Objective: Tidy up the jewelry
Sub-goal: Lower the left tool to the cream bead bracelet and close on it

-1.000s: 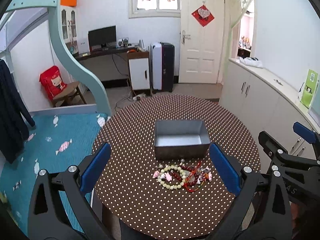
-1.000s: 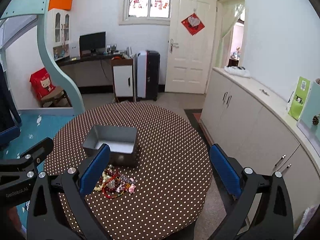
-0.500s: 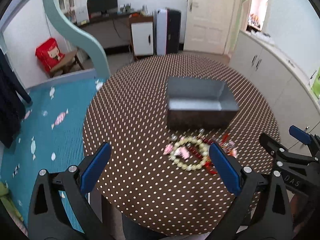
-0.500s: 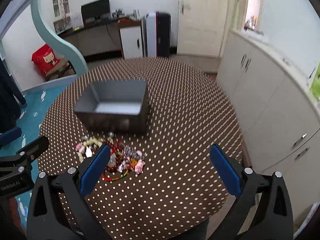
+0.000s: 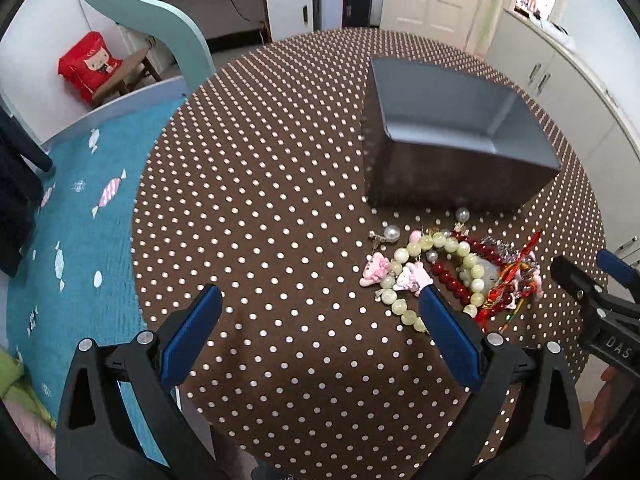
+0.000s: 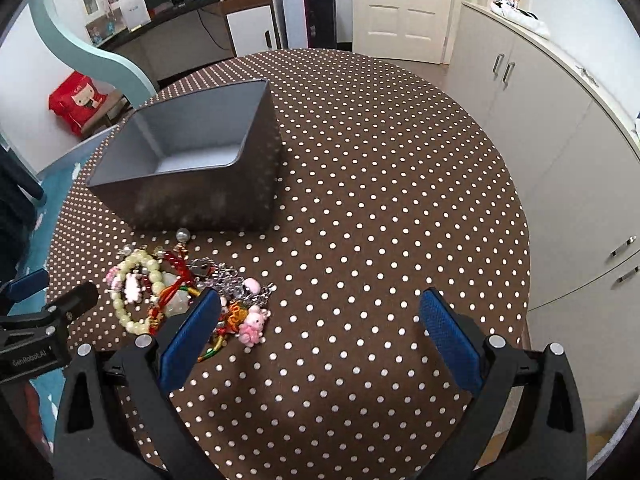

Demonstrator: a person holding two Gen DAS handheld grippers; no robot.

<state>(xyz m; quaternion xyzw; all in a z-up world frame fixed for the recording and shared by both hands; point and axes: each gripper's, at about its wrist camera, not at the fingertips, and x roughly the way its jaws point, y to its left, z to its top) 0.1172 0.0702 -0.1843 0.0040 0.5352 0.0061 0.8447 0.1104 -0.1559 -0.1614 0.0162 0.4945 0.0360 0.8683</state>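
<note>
Left wrist view: the left gripper (image 5: 320, 300) hangs over the table (image 5: 248, 216) with its blue fingers (image 5: 192, 332) spread wide and nothing between them. Its right fingertip overlaps the near edge of the jewelry pile (image 5: 452, 272); whether it touches the pile cannot be told. The pile lies on the dotted brown cloth: a pale green bead bracelet (image 5: 404, 296), dark red beads (image 5: 448, 280), pink charms (image 5: 376, 272), a red tassel (image 5: 516, 264) and two loose pearls (image 5: 392, 233) at its far side. Just beyond the pile stands the open grey box (image 5: 452, 148), with nothing seen inside it. At the right edge part of the right gripper (image 5: 596, 300) shows.

In the right wrist view, the right gripper (image 6: 320, 304) is likewise wide apart and holds nothing, over bare cloth to the right of the pile (image 6: 188, 292); its left fingertip (image 6: 192, 332) overlaps the pile's near edge. The box (image 6: 188, 168) sits just behind the jewelry. At the left edge the left gripper (image 6: 48, 328) is in sight. Past the table are white cabinets (image 6: 560, 128), a door (image 6: 404, 4) and a desk (image 6: 180, 12).
</note>
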